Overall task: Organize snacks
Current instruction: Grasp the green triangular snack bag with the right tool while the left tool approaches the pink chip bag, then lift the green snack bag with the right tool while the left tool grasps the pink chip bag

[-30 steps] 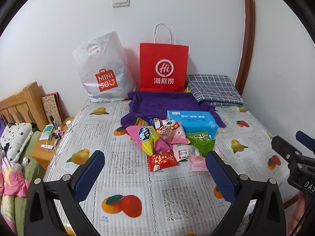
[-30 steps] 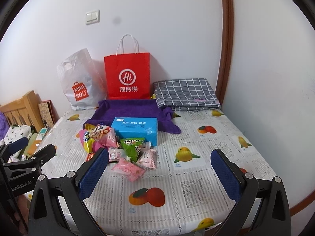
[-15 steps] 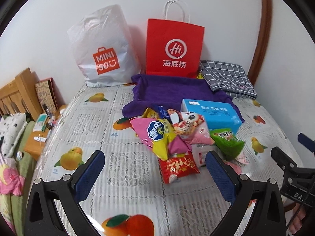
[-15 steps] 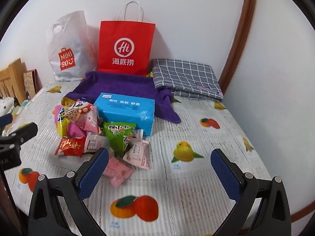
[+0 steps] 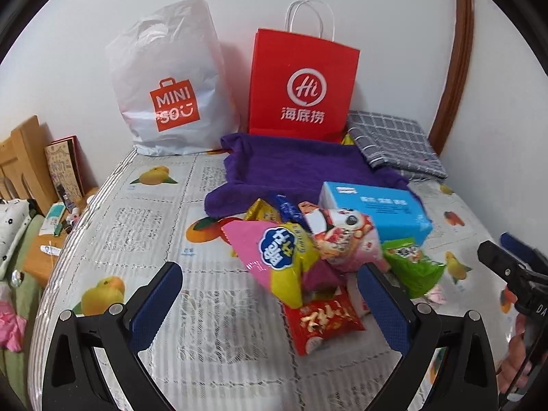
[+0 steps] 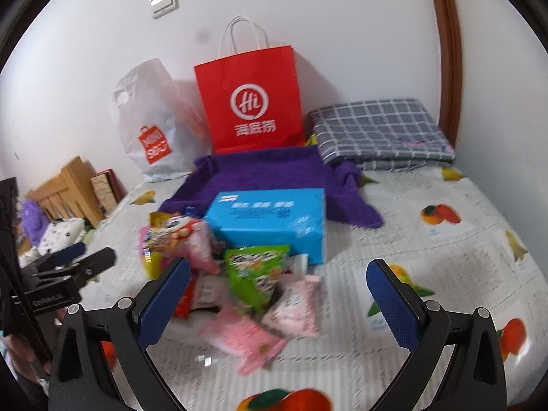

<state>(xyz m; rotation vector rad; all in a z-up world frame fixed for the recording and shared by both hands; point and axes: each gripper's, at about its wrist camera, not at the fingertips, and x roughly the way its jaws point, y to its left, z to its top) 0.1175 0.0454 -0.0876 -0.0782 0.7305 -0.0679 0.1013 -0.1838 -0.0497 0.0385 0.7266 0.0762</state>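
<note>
The left gripper [image 5: 270, 291] has its jaws spread wide and empty, and so does the right gripper [image 6: 279, 291]. The snacks sit in one loose heap on the fruit-printed plastic table cover [image 5: 144, 226], nothing sorted yet.

Between the left jaws lie a pink-and-yellow crinkly snack bag [image 5: 284, 257] and, nearer the camera, a small red foil packet [image 5: 322, 318]; a pink cartoon-printed bag [image 5: 346, 239] leans just beyond the right-hand finger, overlapping the first. Between the right jaws sit a green foil packet [image 6: 255, 270] and two pale pink flat sachets [image 6: 246, 339], with a light blue cardboard box [image 6: 270, 222] straight ahead, beyond the fingertips.

The likely trouble is the overlap. Closing the left jaws on the pink-and-yellow bag could catch the bag leaning on it, or drag the red packet along. Puffed bags may also slip or burst if squeezed hard. The flat sachets offer little height above the slick cover, so the right fingers might slide over them or pinch the cover instead. The two grippers work near each other over one pile, so a collision is possible. The right view is blurred, which makes packet edges hard to judge.
</note>
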